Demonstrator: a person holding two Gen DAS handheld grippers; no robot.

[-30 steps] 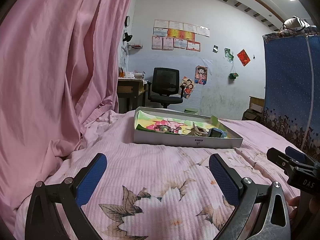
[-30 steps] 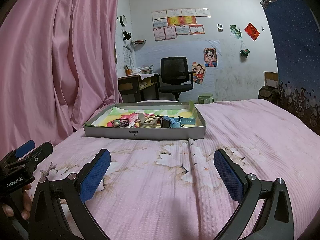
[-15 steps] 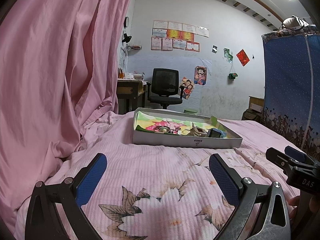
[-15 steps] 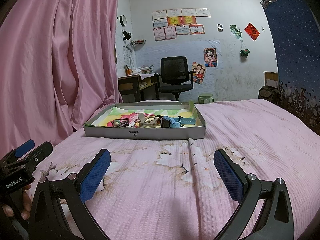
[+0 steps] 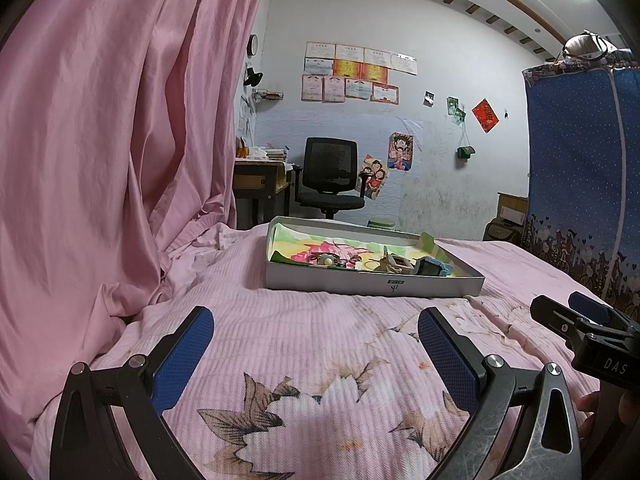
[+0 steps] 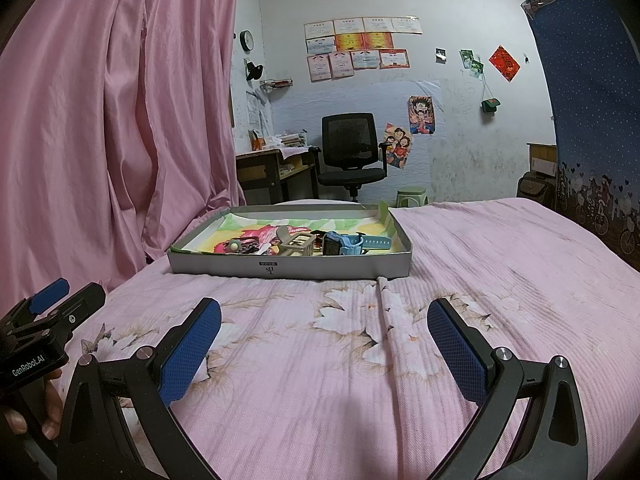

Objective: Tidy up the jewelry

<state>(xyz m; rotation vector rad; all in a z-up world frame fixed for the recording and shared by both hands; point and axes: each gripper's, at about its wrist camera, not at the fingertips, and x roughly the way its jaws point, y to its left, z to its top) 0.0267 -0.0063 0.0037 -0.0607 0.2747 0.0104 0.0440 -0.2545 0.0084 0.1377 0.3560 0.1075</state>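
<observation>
Holding both tools low over the bedspread (image 6: 360,380), I see next to nothing changed over the last second: the framing in both wrist views is as it was, and only the left view creeps very slightly. Left gripper (image 5: 316,344): blue pads spread wide, nothing between them. Right gripper (image 6: 324,344): the same, wide apart and empty. Each tool shows at the edge of the other's view, with a bit of the person's hand (image 6: 28,412) on the left handle.

Ahead, well apart from both tools, the shallow grey tray (image 6: 288,269) sits on the pink floral cover. Inside, on a colourful paper liner: a blue watch (image 6: 348,243) toward the right, a beige hair claw (image 6: 296,243) just beside it, and a small dark tangle with a pale bead (image 6: 234,246) to the left. Pieces too small to name further.

My reading: sorting not yet begun; this is a pause before the approach. Beyond, pink curtain (image 5: 100,140), office chair (image 6: 352,152).
</observation>
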